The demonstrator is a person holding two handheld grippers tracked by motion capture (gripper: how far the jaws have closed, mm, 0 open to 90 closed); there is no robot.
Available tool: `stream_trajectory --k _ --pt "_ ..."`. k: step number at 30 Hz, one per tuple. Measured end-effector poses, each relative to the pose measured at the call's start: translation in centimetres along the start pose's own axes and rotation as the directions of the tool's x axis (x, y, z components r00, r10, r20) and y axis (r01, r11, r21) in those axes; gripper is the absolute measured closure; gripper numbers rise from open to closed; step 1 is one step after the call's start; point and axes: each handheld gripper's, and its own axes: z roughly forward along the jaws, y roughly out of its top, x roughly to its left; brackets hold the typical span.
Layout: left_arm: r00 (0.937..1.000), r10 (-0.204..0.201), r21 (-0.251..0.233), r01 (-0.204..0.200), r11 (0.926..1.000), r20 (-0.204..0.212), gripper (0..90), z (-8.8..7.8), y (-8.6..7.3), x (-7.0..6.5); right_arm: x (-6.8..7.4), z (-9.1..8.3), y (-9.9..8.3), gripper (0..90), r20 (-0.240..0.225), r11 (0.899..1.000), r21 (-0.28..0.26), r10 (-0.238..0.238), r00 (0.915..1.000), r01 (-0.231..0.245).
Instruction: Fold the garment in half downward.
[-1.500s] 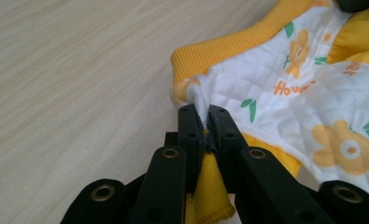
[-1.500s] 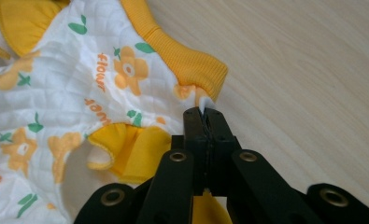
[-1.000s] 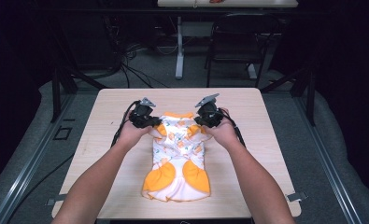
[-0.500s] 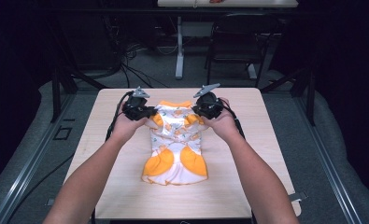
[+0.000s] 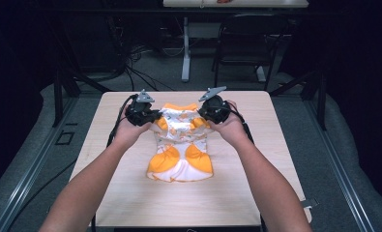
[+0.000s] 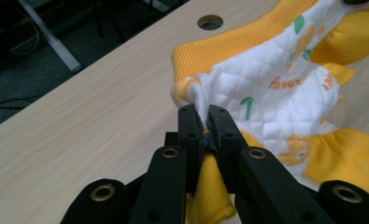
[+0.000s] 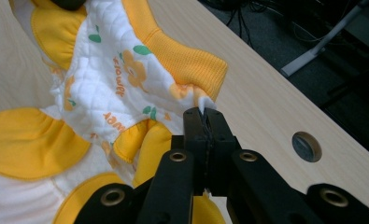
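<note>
- Nearest me, the garment's [image 5: 180, 154] orange-and-white hem lies on the table [image 5: 130, 193], about midway between the left and right edges.
- Its upper part is lifted off the wood and stretched between my two grippers, toward the far edge.
- My left gripper [image 6: 203, 123] is clamped on the garment's quilted white corner beside the orange ribbed collar.
- My right gripper [image 7: 204, 122] is pinched tight on the opposite corner.
- Beyond them, a round hole [image 6: 209, 21] sits in the table.
</note>
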Motion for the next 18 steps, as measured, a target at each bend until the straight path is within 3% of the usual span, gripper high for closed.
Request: stream_trajectory --k 18 --pt "0.9981 0.047 0.043 -0.048 0.9979 0.041 84.5 0.5 -2.8 -1.6 1.7 0.6 -2.9 89.0 -0.049 0.999 0.034 -0.018 0.9986 0.020"
